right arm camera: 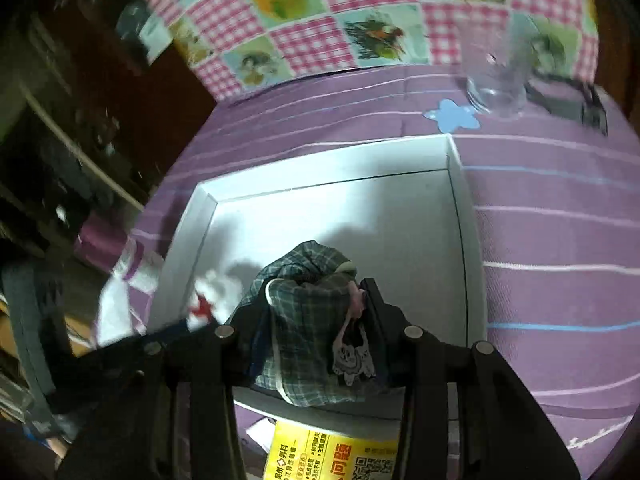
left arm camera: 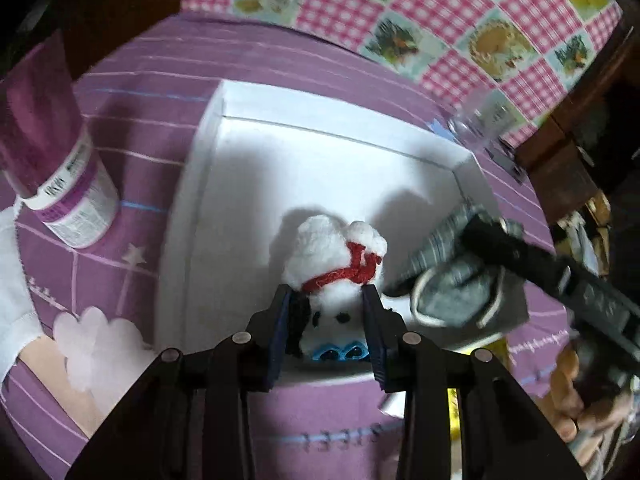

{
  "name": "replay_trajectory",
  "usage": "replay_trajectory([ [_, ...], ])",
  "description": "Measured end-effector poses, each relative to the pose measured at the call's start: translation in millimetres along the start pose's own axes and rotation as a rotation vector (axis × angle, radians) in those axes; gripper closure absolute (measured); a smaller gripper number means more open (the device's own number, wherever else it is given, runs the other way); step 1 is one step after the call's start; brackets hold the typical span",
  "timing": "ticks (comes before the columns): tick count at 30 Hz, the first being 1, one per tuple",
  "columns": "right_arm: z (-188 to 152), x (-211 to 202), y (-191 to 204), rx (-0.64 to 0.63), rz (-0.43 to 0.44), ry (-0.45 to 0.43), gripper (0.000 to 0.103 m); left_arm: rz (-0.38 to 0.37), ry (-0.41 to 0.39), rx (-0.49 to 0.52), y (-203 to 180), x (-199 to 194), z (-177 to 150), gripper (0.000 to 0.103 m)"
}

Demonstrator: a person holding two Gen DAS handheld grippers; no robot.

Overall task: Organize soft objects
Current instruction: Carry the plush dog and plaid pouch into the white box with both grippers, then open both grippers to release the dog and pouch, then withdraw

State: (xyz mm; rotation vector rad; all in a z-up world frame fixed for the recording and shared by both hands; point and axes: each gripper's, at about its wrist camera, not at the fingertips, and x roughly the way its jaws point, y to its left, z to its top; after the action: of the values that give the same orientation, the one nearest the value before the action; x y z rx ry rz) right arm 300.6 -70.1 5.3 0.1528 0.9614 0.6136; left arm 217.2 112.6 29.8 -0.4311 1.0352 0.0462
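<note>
Clamping a white plush toy (left arm camera: 336,276) with a red yarn scarf, the left gripper (left arm camera: 330,320) holds it over the near edge of the shallow white box (left arm camera: 248,168). To its right, the right gripper (right arm camera: 316,320) is closed on a grey-green plaid cloth pouch (right arm camera: 304,320), also over the box. A purple-labelled bottle (left arm camera: 68,184) stands far left; its print and the yellow leaflet's (right arm camera: 320,452) writing are too blurred to read.
</note>
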Motion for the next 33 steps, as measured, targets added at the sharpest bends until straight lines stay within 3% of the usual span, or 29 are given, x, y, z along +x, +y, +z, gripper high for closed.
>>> replay_trajectory([
  [3,-8.1,10.5,16.9,-0.139,-0.157,0.093,0.057,0.021,0.004,0.028,-7.2,1.4,-2.4,0.069],
  [6,-20.8,10.8,38.7,-0.297,-0.229,0.113,0.054,0.029,0.019,0.042,-12.0,1.3,-3.1,0.069],
  [8,-25.6,11.9,44.3,-0.338,-0.271,0.118,0.053,0.028,0.027,0.039,-12.2,2.1,-2.2,0.069],
  [10,-25.6,12.7,41.7,-0.332,-0.285,0.129,0.046,0.034,0.023,0.038,-13.4,2.7,-2.5,0.069],
  [16,-10.5,2.7,20.0,-0.177,-0.164,0.087,0.039,0.013,-0.001,0.032,-13.9,1.6,-2.8,0.061],
  [20,-2.9,-19.2,0.7,-0.019,-0.034,0.008,0.028,-0.051,-0.018,0.013,-10.8,-3.0,-1.5,0.03],
  [23,-1.7,-31.9,-3.1,0.031,0.026,-0.025,0.023,-0.082,-0.041,-0.007,-9.9,-9.5,-0.7,0.029],
  [26,-0.3,-42.3,5.0,-0.006,0.011,-0.048,0.022,-0.065,-0.08,0.01,-14.9,-19.9,-1.9,0.029],
  [33,0.5,-86.6,31.9,-0.075,-0.046,-0.194,0.022,0.033,-0.306,0.122,-42.0,-68.9,-8.8,0.029],
])
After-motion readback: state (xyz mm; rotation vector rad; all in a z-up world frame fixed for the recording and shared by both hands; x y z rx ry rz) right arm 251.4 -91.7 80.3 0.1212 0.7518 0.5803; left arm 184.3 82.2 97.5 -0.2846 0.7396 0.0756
